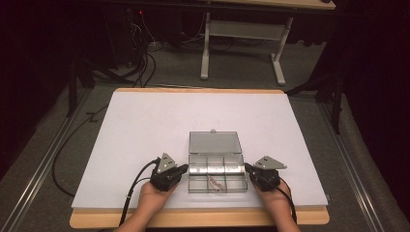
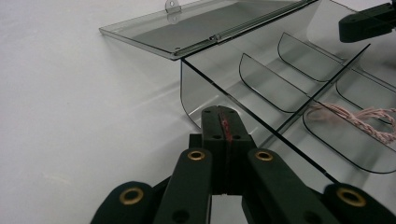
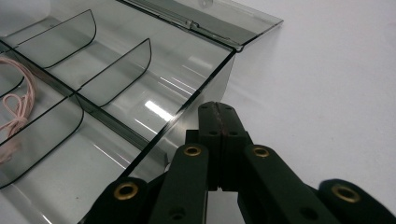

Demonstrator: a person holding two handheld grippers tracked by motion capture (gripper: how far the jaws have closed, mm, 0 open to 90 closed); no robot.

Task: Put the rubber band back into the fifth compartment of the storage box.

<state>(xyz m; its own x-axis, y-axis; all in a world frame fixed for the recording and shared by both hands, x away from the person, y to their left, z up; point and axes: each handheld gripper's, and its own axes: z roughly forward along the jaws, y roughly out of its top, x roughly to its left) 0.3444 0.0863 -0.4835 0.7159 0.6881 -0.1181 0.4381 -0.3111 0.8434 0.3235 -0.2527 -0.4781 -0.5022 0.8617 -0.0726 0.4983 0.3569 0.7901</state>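
A clear plastic compartment box (image 1: 216,155) lies near the table's front edge with its lid (image 1: 214,142) folded open and flat behind it. A pink twisted string (image 1: 215,183) rests in the front middle compartment. My left gripper (image 1: 185,168) is shut with nothing between its jaws, its tip (image 2: 226,116) right at the box's left wall (image 2: 196,98). My right gripper (image 1: 247,167) is shut and empty too, its tip (image 3: 218,112) close against the right wall (image 3: 205,88). I cannot tell whether either tip touches the box. The string (image 2: 359,116) (image 3: 18,107) shows through the dividers.
The box sits on a white board (image 1: 145,135) over a wooden tabletop. The other compartments hold nothing that I can see. The right gripper's tip (image 2: 369,21) shows beyond the box in the left gripper view. A desk frame (image 1: 241,43) and cables (image 1: 140,58) stand on the floor behind.
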